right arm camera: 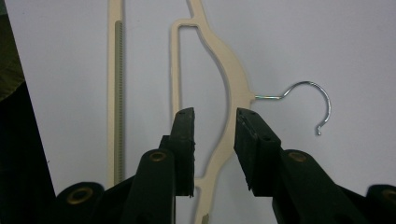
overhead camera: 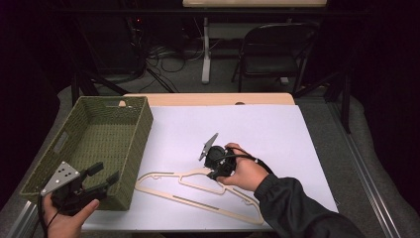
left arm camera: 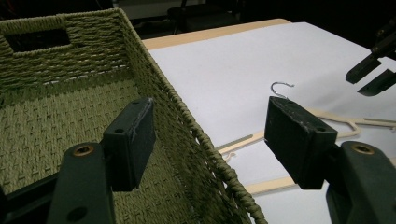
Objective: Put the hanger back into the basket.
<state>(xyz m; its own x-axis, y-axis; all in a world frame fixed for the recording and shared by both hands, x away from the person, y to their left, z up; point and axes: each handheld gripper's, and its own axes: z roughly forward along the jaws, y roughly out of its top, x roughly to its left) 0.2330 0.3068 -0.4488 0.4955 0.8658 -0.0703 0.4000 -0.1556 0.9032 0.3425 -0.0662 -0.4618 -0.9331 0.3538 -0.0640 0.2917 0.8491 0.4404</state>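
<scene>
1. The wooden hanger lies flat on the white sheet covering the table, lower middle of the high view, its metal hook pointing at the frame's centre.
2. The right gripper sits right over the hanger's neck. In the right gripper view its jaws straddle the curved shoulder with a gap either side, so nothing's gripped yet.
3. The left gripper is at lower left, jaws spread wide and empty, straddling the near wall of the green woven basket.
4. That basket hugs the hanger's left end. A folding chair and cables are on the floor beyond the table.
</scene>
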